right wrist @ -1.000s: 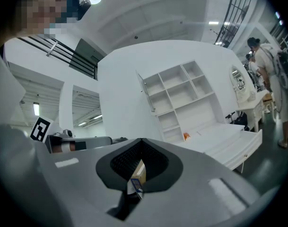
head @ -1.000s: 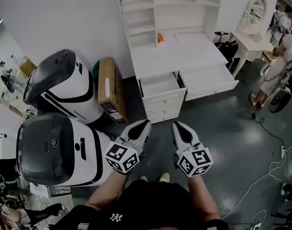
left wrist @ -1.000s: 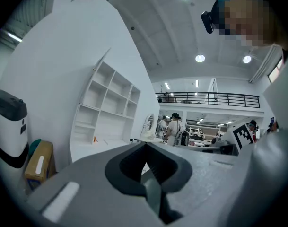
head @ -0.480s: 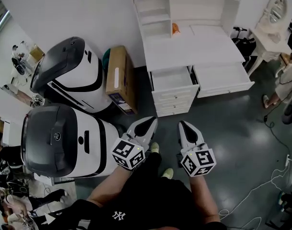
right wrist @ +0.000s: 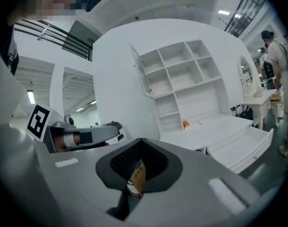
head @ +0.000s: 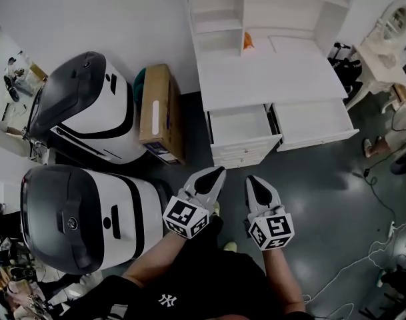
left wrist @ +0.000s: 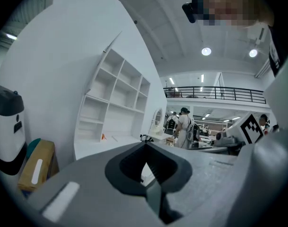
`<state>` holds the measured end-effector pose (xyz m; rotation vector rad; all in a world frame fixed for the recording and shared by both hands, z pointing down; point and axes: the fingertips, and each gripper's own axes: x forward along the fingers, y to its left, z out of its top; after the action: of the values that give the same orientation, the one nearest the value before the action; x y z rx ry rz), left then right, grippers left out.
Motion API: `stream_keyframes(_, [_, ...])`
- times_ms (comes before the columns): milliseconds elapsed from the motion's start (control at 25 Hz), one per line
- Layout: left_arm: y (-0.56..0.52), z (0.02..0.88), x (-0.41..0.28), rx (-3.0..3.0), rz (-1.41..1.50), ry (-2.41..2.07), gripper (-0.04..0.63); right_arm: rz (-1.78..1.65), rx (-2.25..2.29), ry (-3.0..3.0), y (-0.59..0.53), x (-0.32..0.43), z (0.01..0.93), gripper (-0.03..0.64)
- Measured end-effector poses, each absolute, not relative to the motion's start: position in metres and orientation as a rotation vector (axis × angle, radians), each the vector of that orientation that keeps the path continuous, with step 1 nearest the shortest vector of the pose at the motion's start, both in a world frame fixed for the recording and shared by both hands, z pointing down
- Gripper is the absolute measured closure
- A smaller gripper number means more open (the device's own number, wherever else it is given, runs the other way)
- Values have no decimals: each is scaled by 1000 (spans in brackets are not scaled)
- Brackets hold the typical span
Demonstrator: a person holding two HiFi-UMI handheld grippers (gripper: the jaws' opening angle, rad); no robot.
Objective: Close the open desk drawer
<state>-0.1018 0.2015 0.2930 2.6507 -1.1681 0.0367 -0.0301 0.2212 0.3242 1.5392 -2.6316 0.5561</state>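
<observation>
Pushing needs no grip, so our left tool (head: 217, 173) and right tool (head: 254, 181) point, jaws together, toward the open drawers (head: 241, 127).

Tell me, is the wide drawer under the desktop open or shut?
Open. The wide drawer sticks out past the desktop, its white inside showing.

I stepped toward the desk (head: 269, 72): it slid right and grew in the frame, its drawers (head: 241, 125) sitting lower. The left gripper (head: 217, 172) and right gripper (head: 255, 180) drifted slightly right. The person (head: 401, 120) at the right edge mostly slipped out.
</observation>
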Motion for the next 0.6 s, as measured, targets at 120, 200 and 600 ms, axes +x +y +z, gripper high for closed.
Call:
stream_keyframes(120, [167, 300, -105, 2666, 37, -1135, 595, 542, 1551, -2605, 190, -39, 334, 594])
stream_keyframes(200, [147, 308, -109, 2668, 51, -1099, 595, 559, 1567, -2573, 170, -46, 346, 594])
stream_keyframes(600, [91, 355, -107, 2673, 115, -945, 595, 653, 1678, -2354, 117, -35, 409, 591])
